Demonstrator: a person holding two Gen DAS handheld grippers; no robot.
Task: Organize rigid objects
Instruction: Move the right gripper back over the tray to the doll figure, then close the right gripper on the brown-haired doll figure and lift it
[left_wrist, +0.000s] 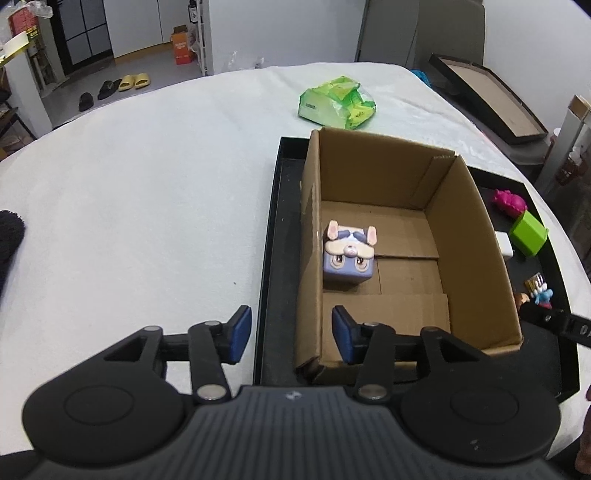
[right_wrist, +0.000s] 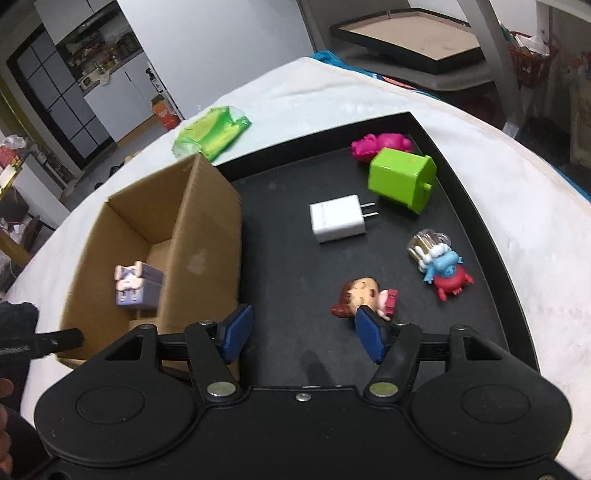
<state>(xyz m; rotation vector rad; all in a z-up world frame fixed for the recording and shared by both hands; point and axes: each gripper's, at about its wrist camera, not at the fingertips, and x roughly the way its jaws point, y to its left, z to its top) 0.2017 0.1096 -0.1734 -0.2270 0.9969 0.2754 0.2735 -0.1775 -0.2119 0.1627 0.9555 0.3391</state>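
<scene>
Nearest to me, my left gripper has its blue pads spread wide with nothing between them, straddling the near left wall of the cardboard box. My right gripper is spread just as wide and holds nothing, over the black tray. Its right pad covers the near edge of a small brown-haired figurine, so I can't tell whether they touch.

Inside the box, against its left wall, sits the purple cube toy with a dog face, the only item I can see in there. The box stands on the tray's left part.

Further out on the tray floor lie a blue-and-red figure beside a clear, gold-toned piece I can't identify, then a white plug adapter, then a lime green block and, beyond and partly behind it, a magenta toy. From the left wrist, the box wall hides most of these.

Past the tray, a green plastic packet rests on the white tablecloth.
</scene>
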